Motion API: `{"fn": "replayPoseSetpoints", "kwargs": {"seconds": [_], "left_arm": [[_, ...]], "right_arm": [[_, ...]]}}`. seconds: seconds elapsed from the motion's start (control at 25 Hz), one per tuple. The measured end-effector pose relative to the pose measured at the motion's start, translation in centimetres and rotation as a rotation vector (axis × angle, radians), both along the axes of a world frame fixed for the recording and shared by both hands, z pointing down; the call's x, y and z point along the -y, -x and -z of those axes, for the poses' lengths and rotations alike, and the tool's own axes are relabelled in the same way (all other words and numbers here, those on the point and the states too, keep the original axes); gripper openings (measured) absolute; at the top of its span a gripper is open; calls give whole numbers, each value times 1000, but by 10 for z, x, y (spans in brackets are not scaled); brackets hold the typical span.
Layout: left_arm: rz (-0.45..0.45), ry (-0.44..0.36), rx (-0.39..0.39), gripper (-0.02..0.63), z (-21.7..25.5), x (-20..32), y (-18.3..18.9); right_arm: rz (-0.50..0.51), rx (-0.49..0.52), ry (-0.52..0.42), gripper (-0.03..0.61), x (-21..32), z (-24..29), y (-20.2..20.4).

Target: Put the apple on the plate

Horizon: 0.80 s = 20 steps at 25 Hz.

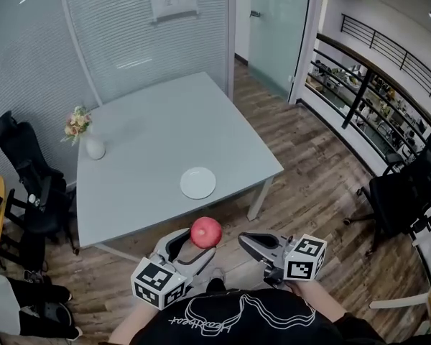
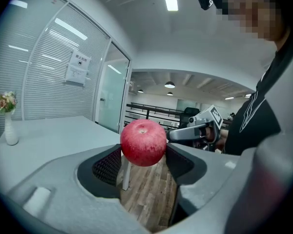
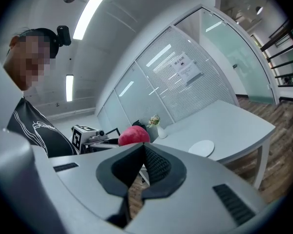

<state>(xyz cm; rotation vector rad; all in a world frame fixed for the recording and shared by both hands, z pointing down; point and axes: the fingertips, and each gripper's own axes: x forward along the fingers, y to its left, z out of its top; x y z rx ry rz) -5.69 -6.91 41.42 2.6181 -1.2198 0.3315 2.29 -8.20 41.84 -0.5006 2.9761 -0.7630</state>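
Observation:
A red apple is held between the jaws of my left gripper, just off the near edge of the grey table and above the wooden floor. In the left gripper view the apple fills the gap between the dark pads. A small white plate lies on the table near its front edge, beyond the apple. My right gripper hovers to the right of the apple with its jaws pressed together on nothing. From the right gripper view I see the apple and the plate.
A white vase with flowers stands at the table's left side. Black office chairs sit at the left and the right. Glass walls close off the back, and a railing runs at the right.

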Motion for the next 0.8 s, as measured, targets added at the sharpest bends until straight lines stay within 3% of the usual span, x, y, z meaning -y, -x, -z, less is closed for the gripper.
{"fn": "replayPoseSetpoints", "kwargs": {"seconds": [0.8], "left_arm": [[-29,91,14,291,-38,174,66]], "right_arm": [[-44,-36,84,9,160,-21,59]]}}
